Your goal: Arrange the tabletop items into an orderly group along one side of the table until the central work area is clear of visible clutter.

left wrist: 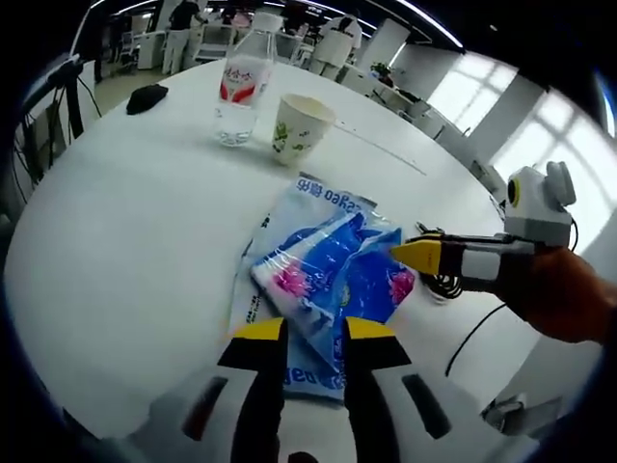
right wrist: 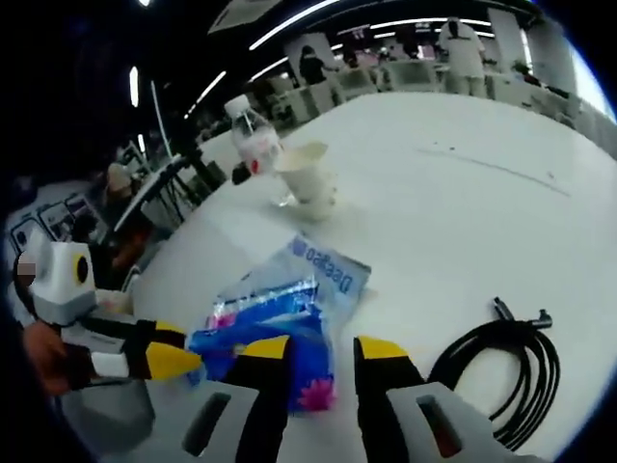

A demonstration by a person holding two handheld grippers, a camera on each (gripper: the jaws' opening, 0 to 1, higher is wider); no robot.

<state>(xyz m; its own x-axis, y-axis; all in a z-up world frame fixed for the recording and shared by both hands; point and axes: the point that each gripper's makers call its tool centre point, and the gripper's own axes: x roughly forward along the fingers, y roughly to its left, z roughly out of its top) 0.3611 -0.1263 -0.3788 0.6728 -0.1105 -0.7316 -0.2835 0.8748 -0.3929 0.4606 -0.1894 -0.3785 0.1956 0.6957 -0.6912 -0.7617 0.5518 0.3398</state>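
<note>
Two blue tissue packs (left wrist: 333,275) lie on a flat printed bag (left wrist: 313,207) on the white counter (left wrist: 125,241), the landmark here. Left tongs (left wrist: 313,331) are spread, straddling the packs' near edge. Beyond the packs stand a clear water bottle (left wrist: 239,89) and, just right of it, a paper cup (left wrist: 300,127). Right tongs (right wrist: 321,347) are spread at the packs' opposite edge; right of them lies a coiled black cable (right wrist: 506,371).

You have glossy, crinkled plastic tissue packs (left wrist: 328,275) on a smooth matt white surface (left wrist: 135,251). The bottle (left wrist: 241,87) is clear plastic; the cup (left wrist: 299,127) is matt paper.
</note>
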